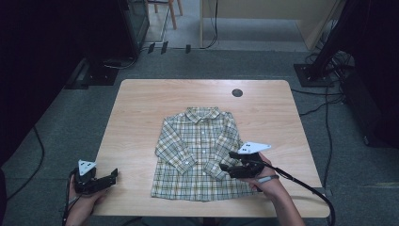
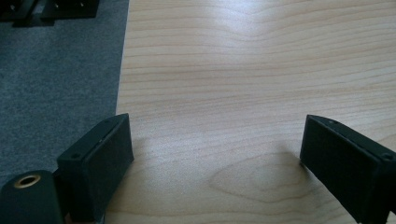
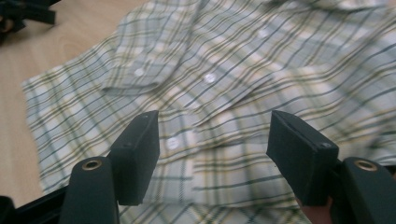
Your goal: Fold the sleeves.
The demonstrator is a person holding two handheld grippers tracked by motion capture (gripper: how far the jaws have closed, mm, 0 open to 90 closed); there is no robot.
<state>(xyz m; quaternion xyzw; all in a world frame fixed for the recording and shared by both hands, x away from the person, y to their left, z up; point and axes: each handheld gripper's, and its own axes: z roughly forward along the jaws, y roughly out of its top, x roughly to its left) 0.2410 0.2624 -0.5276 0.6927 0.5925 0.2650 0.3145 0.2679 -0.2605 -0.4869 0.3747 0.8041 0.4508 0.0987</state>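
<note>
High view: a plaid shirt (image 1: 197, 153) lies flat on the wooden table (image 1: 141, 103), collar toward the far edge, both sleeves folded in over the front, hem toward me. My right gripper (image 1: 225, 165) sits over the shirt's right side, just at the cuff of the folded right sleeve, with its grey plate on top and its cable trailing off toward the table's near right corner. My left gripper (image 1: 114, 175) rests at the near left corner of the table, well apart from the shirt, pointing toward it.

Right gripper view: my jaws stand apart above the cloth, and nothing is pinched between them. The shirt (image 3: 224, 70) spreads below and beyond them, its white buttons showing along the placket and on a sleeve cuff. The picture is a little blurred.

Left gripper view: my jaws stand wide apart over bare wood (image 2: 224, 93), gripping nothing, with the table's edge and grey carpet (image 2: 51, 84) off to the left.
</note>
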